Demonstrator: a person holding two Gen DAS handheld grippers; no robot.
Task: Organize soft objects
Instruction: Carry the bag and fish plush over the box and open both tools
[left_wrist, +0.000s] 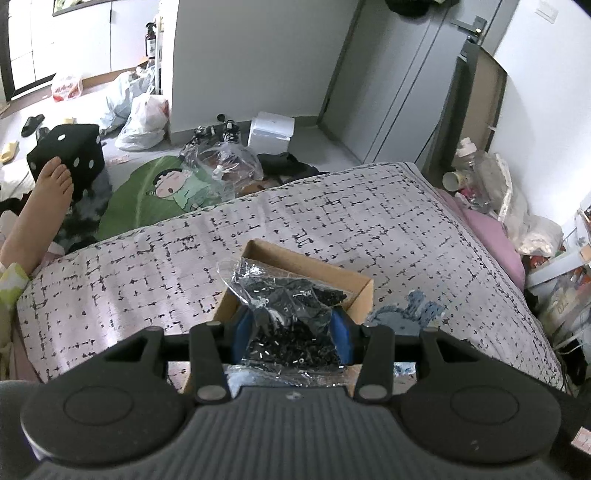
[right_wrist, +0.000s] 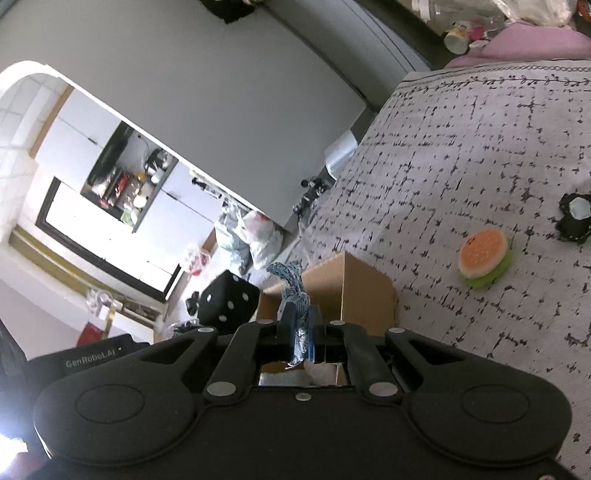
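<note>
Left claw (left_wrist: 291, 332) clamping the bagged black item (left_wrist: 291, 317) over the cardboard box (left_wrist: 360, 295), right claw (right_wrist: 301, 332) pinching blue knit fabric (right_wrist: 291, 280), so I'd lower before releasing.

Left wrist view: level, close above cardboard box (left_wrist: 295, 280) on patterned bedspread (left_wrist: 332, 214), facing door. Right wrist view: rolled sideways, close beside same box (right_wrist: 354, 291). Shared: box, bedspread (right_wrist: 480, 155), dice cushion (left_wrist: 66, 155).

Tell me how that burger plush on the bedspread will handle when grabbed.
The burger plush looks padded and rounded, so it would probably squash between fingers and weigh little. It lies flat on the bedspread, so rolling seems unlikely. Its fabric surface should grip rather than slip.
</note>
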